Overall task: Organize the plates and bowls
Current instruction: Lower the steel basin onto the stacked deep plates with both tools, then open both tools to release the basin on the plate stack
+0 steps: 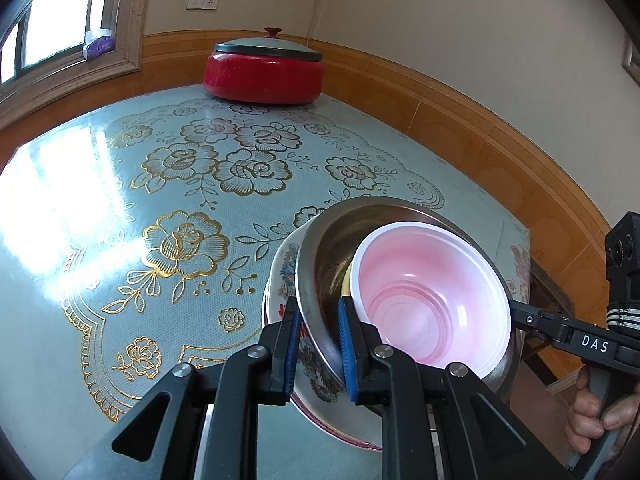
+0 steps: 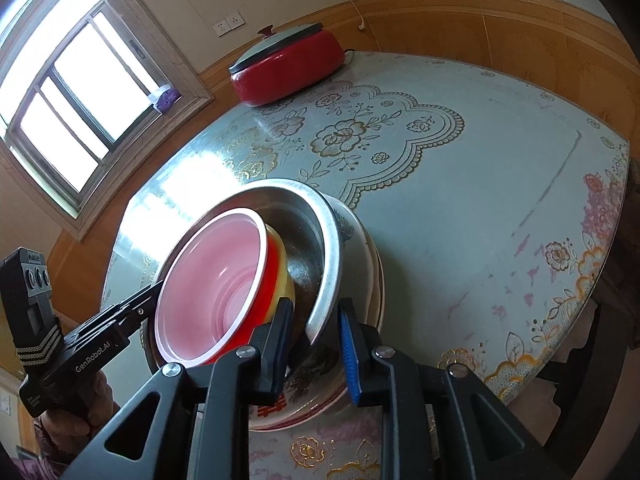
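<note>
Two handheld tools work on one nested stack of dishes, tilted up over a blue tabletop (image 1: 60, 240) w/ a gold floral cloth. Left tool (image 1: 318, 344) straddles the stack's near rim, one blue pad outside the steel bowl (image 1: 332, 256) wall, one inside; it looks clamped on that rim. Right tool (image 2: 316, 344) sits on the opposite rim, steel edge between its pads, but a gap shows, so can't tell if it grips. Inside the steel bowl sits a red-and-yellow plastic bowl (image 2: 276, 276) w/ a pale pink interior. Underneath are white patterned ceramic plates (image 2: 360, 240); whether they're lifted or resting on the tabletop isn't clear. A red lidded electric pot (image 1: 262, 76) stands at the far edge, well apart, near a window (image 2: 76, 92). Judgement: the stack is prob. heavy & rigid at the bottom, the ceramic fragile, the steel slick, the plastic bowl light and loose enough to slide out when tilted. Best hold is opposite rims, kept level.
</note>
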`<state>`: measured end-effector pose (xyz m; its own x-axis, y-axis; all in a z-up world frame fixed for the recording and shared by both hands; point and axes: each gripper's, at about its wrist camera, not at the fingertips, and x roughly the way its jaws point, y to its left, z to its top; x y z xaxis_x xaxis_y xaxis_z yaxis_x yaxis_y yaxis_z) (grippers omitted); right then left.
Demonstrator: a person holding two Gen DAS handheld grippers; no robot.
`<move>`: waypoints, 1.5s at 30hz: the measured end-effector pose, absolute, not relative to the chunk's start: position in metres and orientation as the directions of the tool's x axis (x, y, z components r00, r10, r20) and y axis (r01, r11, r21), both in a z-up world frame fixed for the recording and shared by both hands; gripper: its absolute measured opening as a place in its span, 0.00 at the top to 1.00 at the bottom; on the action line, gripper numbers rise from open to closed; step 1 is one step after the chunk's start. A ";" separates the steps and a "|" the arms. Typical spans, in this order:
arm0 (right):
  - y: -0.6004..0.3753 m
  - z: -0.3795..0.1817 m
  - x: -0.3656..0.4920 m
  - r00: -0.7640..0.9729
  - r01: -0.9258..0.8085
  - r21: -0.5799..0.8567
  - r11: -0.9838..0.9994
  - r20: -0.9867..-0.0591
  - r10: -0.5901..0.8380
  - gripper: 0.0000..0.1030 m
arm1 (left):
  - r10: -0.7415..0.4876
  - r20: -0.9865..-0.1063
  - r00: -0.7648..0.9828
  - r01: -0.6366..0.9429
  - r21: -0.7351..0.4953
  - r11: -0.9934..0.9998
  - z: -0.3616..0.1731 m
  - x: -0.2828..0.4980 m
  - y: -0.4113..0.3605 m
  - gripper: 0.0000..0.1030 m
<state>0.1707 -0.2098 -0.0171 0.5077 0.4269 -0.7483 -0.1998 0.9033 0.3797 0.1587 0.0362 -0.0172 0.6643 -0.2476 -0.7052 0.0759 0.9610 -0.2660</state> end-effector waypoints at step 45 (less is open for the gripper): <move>-0.229 0.000 0.155 0.580 -0.222 0.410 0.885 -0.674 0.458 0.79 | -0.248 -0.682 0.688 0.039 -0.307 0.951 -0.009 0.137 0.048 0.68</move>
